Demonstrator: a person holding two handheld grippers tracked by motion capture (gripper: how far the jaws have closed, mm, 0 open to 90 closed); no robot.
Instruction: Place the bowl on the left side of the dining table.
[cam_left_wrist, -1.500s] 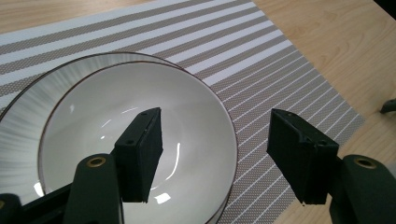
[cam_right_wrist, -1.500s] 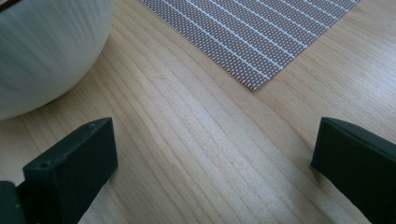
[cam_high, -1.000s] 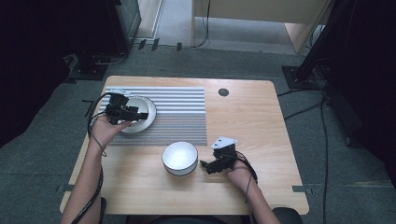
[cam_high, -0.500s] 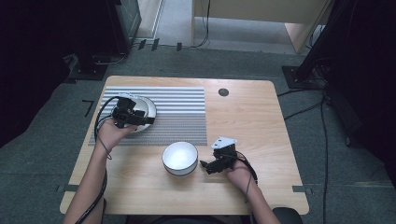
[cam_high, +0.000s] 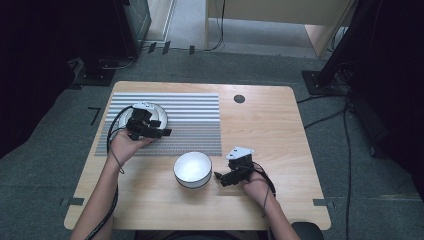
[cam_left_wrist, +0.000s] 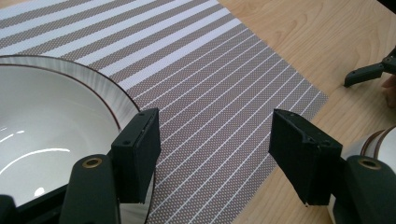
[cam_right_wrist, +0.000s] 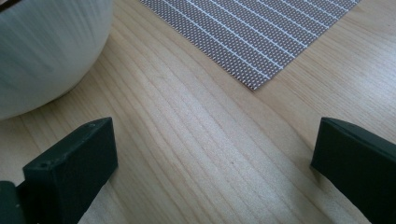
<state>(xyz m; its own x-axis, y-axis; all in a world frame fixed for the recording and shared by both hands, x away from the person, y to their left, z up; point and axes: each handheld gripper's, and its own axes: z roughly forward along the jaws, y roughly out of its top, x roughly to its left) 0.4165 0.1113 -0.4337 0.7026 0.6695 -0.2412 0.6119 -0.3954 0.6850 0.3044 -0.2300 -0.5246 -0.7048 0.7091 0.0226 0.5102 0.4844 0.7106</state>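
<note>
Left hand-held gripper (cam_high: 162, 133) open, empty, at near rim of bowl on mat (cam_high: 147, 111); second bowl (cam_high: 192, 169) off mat (cam_high: 200, 125), on bare table (cam_high: 280, 130). Right hand-held gripper (cam_high: 218, 176) open beside second bowl. Advised: straddle rim squarely, close gently, lift level.

Bright, even table light; dark surroundings; soft close-up blur

In the left gripper view the bowl on the mat (cam_left_wrist: 51, 130) is cut off by the left and bottom edges, and the left gripper (cam_left_wrist: 215, 149) hides part of its rim. The second bowl (cam_left_wrist: 373, 142) shows as a sliver behind the right-hand jaw. In the right gripper view that bowl (cam_right_wrist: 46, 46) is blurred and cropped at top left. The striped mat (cam_right_wrist: 261, 32) runs off the top edge.
</note>
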